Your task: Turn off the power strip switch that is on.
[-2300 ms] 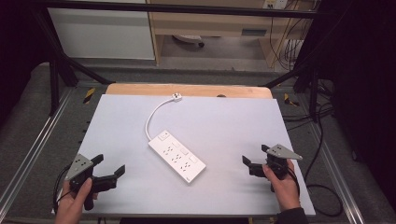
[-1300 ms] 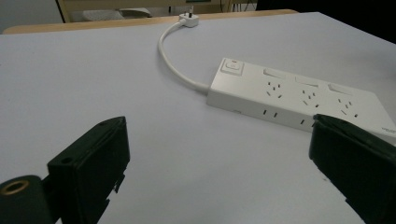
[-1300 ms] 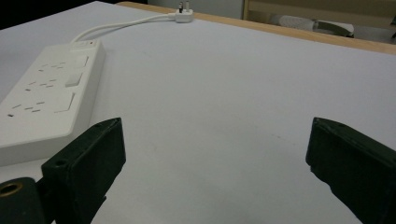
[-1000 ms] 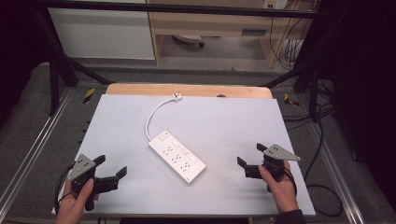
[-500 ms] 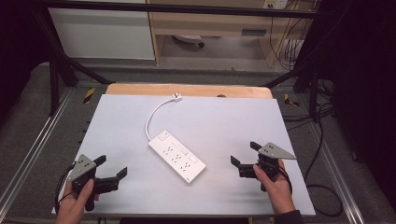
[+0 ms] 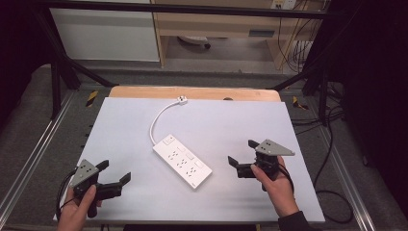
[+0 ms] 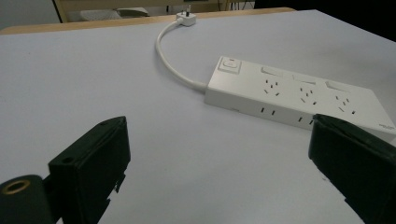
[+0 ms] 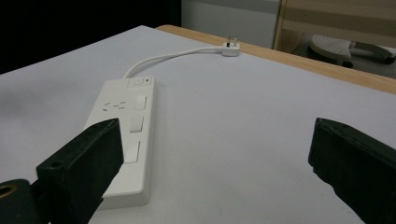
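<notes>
nothing is getting handled yet: the white power strip (image 6: 182, 161) is lying untouched at frame centre, its plug (image 6: 182, 100) resting toward the top edge, while the left gripper (image 6: 113, 178) and right gripper (image 6: 241, 158) are both hovering with jaws apart

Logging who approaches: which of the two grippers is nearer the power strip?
The right gripper: it hovers just off the power strip at its cable-free end; the left gripper sits farther away, near the table's front-left corner.
</notes>
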A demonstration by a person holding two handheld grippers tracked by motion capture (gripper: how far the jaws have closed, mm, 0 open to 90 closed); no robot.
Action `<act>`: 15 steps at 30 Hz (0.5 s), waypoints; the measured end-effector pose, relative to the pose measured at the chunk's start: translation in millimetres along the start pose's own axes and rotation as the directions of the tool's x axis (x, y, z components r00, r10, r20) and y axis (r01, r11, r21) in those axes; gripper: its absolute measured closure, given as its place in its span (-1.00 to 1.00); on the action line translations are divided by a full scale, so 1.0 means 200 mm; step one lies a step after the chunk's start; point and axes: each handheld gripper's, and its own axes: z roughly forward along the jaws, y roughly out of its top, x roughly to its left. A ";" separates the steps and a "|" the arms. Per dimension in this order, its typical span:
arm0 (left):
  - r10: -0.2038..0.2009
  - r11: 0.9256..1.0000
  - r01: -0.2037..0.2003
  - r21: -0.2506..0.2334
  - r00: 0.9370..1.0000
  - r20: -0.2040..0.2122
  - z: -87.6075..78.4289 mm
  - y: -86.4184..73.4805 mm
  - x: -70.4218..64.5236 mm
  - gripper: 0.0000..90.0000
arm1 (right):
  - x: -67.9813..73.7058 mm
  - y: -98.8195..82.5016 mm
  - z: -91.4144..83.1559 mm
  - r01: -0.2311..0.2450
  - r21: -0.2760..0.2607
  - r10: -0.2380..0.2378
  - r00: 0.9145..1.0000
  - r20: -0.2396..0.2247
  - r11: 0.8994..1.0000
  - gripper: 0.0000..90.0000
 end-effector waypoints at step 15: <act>0.002 1.000 -0.002 -0.001 1.000 0.001 0.00 0.00 0.00 -0.88 | 0.05 0.11 0.09 0.030 0.022 -0.029 0.999 -0.038 0.999 -0.93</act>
